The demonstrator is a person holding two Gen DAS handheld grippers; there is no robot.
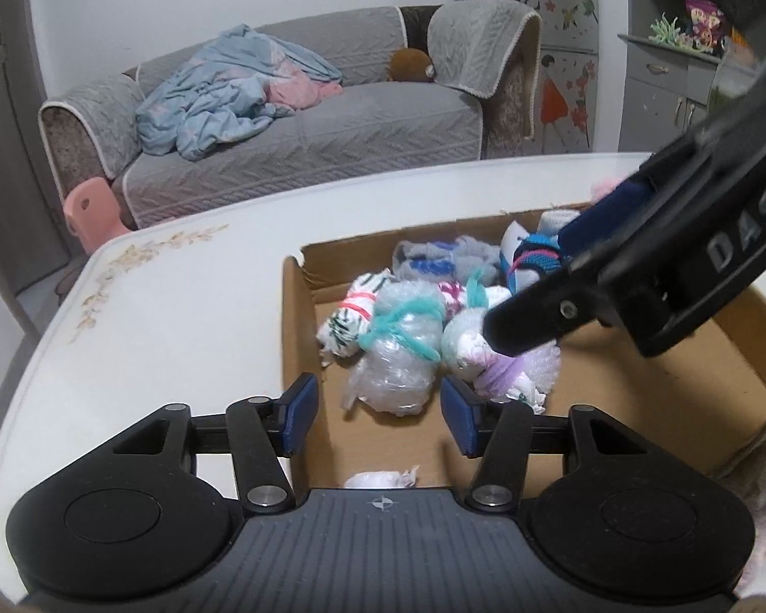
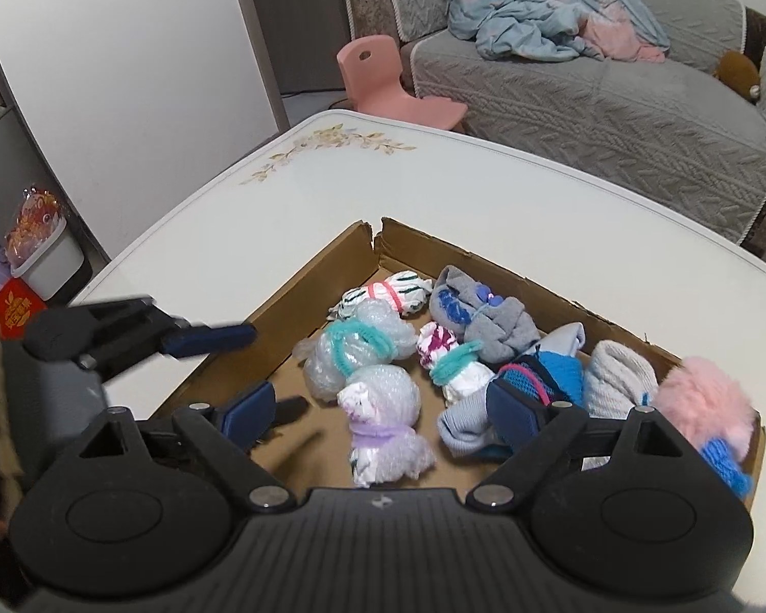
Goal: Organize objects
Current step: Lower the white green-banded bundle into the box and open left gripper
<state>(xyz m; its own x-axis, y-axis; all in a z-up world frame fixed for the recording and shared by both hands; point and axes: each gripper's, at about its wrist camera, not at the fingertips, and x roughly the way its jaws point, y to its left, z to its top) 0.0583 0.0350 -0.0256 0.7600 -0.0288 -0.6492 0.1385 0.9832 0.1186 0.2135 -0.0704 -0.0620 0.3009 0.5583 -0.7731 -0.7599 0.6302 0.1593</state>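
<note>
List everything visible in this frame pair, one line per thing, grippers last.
cardboard box: 1, brown, open, on the table
table: 1, white with floral print, under the box
bubble-wrap bundles: 2, clear, tied teal and lilac, in the box
white tied bundles: 3, ties pink, teal, one unclear, in the box
grey sock roll: 1, grey with blue, box back
pink fluffy item: 1, box right end
sofa: 1, grey, behind the table
blanket: 1, light blue, on the sofa
small chair: 1, pink, by the sofa
left gripper: open, over the box edge
right gripper: open, over the box
</note>
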